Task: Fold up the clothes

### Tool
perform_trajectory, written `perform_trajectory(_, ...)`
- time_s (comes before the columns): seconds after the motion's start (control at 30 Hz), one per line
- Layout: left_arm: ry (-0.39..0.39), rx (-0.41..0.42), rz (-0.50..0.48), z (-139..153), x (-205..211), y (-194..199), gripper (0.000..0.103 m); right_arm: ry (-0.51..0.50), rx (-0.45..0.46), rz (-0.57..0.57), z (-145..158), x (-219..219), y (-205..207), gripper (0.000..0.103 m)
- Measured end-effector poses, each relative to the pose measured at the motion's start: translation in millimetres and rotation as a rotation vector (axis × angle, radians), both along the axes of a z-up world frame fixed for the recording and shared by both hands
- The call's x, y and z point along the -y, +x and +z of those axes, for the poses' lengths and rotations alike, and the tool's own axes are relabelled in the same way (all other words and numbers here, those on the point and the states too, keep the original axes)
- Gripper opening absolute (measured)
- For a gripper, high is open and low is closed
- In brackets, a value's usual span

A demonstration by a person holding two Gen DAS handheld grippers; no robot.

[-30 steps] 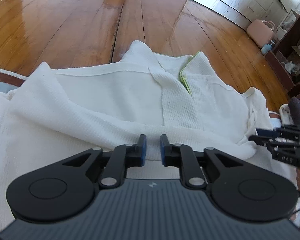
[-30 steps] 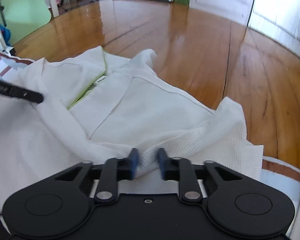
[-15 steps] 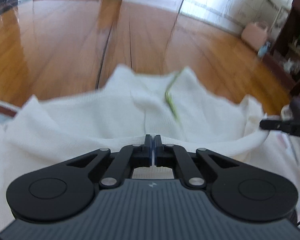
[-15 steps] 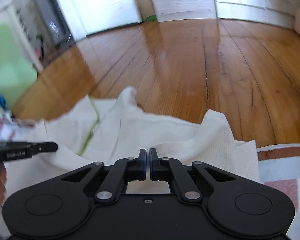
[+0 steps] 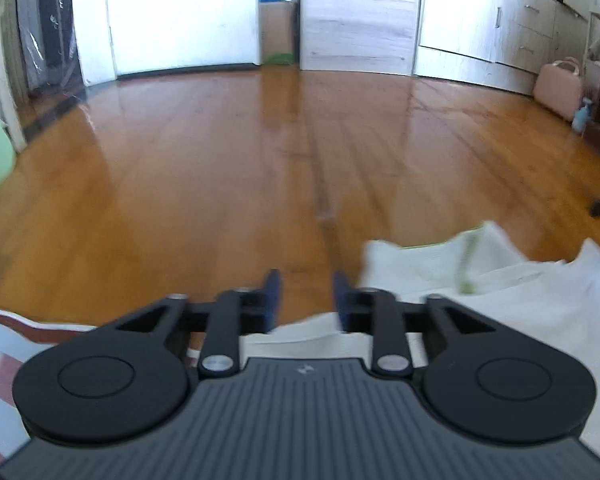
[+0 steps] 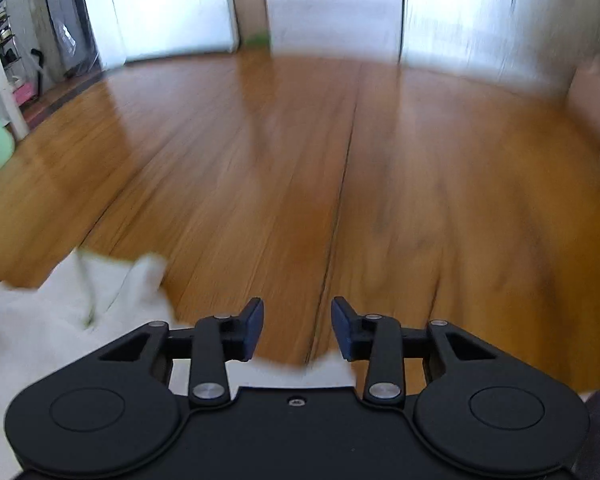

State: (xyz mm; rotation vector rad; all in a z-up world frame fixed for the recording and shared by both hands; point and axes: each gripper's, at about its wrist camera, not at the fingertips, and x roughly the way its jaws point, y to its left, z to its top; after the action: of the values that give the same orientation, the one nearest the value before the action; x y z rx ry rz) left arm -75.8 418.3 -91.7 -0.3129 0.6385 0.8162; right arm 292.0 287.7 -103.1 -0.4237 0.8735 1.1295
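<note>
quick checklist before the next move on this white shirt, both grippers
1. Left gripper open, nothing between its fingers: ok.
2. Right gripper open, nothing between its fingers: ok.
3. White shirt lying down, free of both grippers: ok.
4. Fold flat and edges lined up: cannot tell, pictures are blurred and most of the shirt is hidden.
5. Wooden floor ahead free of obstacles: ok.
6. Collar with green trim tucked inside the fold: not ok, it shows at the far edge.

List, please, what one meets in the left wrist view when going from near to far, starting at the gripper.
left gripper, jaws open → white garment → wooden floor → pink case by the white drawers and the far wall.
</note>
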Motion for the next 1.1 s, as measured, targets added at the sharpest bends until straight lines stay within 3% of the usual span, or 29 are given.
perform_trajectory(0.17,-0.240,0.081,0.049,-22,-37,-47,0.033,-0.033,-0.096,-0.039,-38,21,9,0.055)
perform_trajectory(0.23,-0.293,0.098,0.052,-33,-40,-51,0.042,-0.019,-0.185,-0.069,-53,29,10,0.055)
perform_trajectory(0.27,-0.300,0.077,0.043,-40,-40,-47,0.043,-0.023,-0.181,-0.076,-56,31,6,0.055)
perform_trajectory(0.4,-0.180,-0.055,0.010,-53,-32,-22,0.043,-0.061,-0.028,-0.033,-60,24,-15,0.055)
perform_trajectory(0.47,-0.201,-0.053,-0.036,-57,-36,-11,0.052,-0.086,0.053,-0.004,-59,18,-27,0.046)
perform_trajectory(0.5,-0.193,-0.083,-0.067,-61,-34,-5,0.067,-0.110,0.124,0.000,-56,16,-35,0.046)
perform_trajectory(0.53,-0.176,-0.130,-0.103,-65,-31,2,0.066,-0.123,0.182,0.013,-53,14,-43,0.046)
perform_trajectory(0.6,-0.140,-0.222,-0.174,-74,-25,15,0.060,-0.118,0.194,0.077,-48,11,-54,0.047)
perform_trajectory(0.63,-0.132,-0.235,-0.210,-75,-23,17,0.041,-0.127,0.173,0.094,-48,9,-57,0.047)
perform_trajectory(0.67,-0.161,-0.213,-0.206,-73,-27,15,0.028,-0.142,0.155,0.099,-51,6,-57,0.047)
perform_trajectory(0.7,-0.206,-0.182,-0.181,-71,-33,11,0.004,-0.161,0.150,0.094,-55,4,-58,0.047)
perform_trajectory(0.77,-0.262,-0.135,-0.132,-68,-43,3,0.003,-0.187,0.152,0.069,-63,2,-53,0.050)
perform_trajectory(0.87,-0.247,-0.104,-0.061,-65,-45,-11,0.002,-0.159,0.105,0.012,-68,5,-45,0.051)
perform_trajectory(0.9,-0.208,-0.085,-0.026,-60,-45,-16,0.002,-0.145,0.080,-0.009,-69,6,-42,0.049)
perform_trajectory(0.93,-0.152,-0.063,0.015,-52,-43,-23,0.002,-0.127,0.065,-0.024,-68,9,-39,0.009)
perform_trajectory(0.97,-0.096,-0.040,0.056,-44,-42,-29,0.002,-0.103,0.085,-0.041,-62,15,-38,0.000)
perform_trajectory(1.03,-0.122,0.075,0.126,-34,-47,-45,0.002,-0.024,0.176,-0.105,-48,26,-43,0.000)
perform_trajectory(1.1,-0.160,0.092,0.150,-36,-53,-47,0.004,0.051,0.188,-0.133,-34,35,-46,0.000)
